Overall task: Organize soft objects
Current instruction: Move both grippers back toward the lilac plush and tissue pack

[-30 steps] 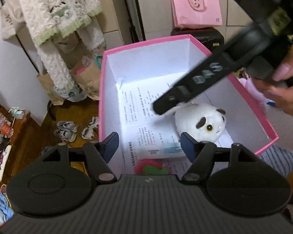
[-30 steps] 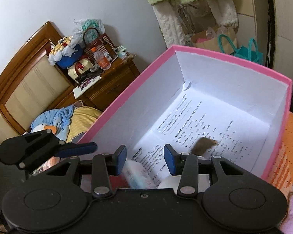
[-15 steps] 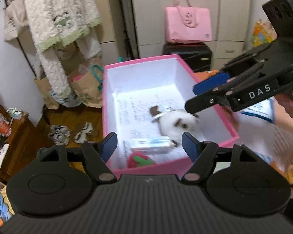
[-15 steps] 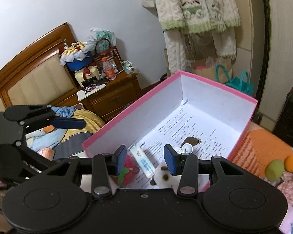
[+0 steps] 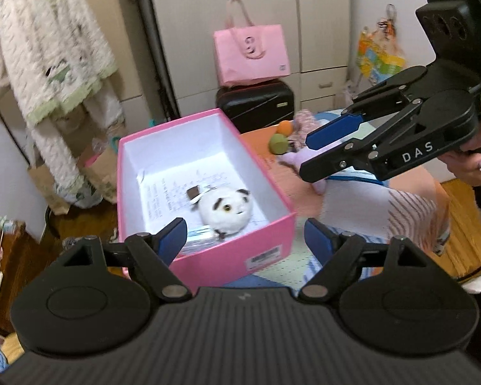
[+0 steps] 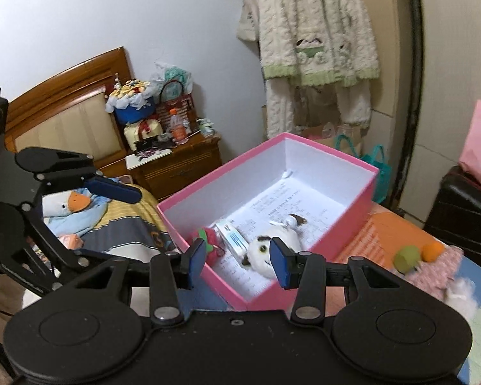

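My left gripper (image 5: 245,235) open, empty, hanging over near end of the open pink cardboard box w/ white inside (image 5: 266,189). Right gripper (image 6: 237,258) also open, nothing in it, above box's near corner. Inside box, on a printed paper sheet (image 6: 285,205): round white plush w/ brown patches (image 5: 224,208), red strawberry plush w/ green leaf (image 6: 210,240), small white-blue carton (image 6: 232,237) btwn them. Outside box, well apart to my right: pink knitted plush w/ green and orange balls (image 6: 433,266), lying on orange mat (image 6: 372,240).

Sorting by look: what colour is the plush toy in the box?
White with dark brown patches; the plush toy shows best in the left wrist view.
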### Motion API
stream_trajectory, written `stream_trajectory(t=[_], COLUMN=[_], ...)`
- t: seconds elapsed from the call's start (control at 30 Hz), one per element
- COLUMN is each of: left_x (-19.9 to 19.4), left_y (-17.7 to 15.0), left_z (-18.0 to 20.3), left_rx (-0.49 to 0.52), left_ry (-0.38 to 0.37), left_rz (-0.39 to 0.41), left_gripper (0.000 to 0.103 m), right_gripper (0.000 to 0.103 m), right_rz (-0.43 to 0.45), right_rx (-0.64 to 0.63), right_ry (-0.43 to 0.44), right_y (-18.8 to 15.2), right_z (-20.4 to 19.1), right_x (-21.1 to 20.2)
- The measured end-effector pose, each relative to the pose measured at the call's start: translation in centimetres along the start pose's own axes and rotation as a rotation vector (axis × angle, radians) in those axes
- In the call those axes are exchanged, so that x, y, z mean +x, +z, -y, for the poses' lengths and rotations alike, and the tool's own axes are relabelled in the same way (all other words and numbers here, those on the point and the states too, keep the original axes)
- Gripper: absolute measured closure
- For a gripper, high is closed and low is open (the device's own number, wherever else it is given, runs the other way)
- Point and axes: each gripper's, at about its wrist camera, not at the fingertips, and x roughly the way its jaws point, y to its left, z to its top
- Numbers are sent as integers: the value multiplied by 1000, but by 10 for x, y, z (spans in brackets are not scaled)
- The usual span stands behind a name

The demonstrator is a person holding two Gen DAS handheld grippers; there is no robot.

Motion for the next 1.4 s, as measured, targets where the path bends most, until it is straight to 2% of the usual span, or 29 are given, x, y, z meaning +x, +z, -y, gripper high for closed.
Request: stream_trajectory(t=[0.17,0.4,0.57,0.67,0.93,1.4], left_x=[-8,-9,1,17,64,138], left_y=[-1,1,7,13,30,53], left_z=[28,64,83,90,102,109], left_rx=[58,134,172,180,144,8], left_ry=[-32,-67,-99,-124,-203,-273], left_rz=[19,36,35,19,-43,-105], left_gripper=[20,14,11,10,10,10], right_gripper=[51,40,34,32,29,26], right_rz=[15,44,43,58,48,9], right_rx=[-9,-21,0,-12,1,-1], right_ry=[-48,-122,-175,-170,-195,-214], right_y=[-21,-52,-77,-93,-123,-141], right_z=[-7,-8,5,15,45,99], right_x=[-27,-67,-87,-98,-101,-65])
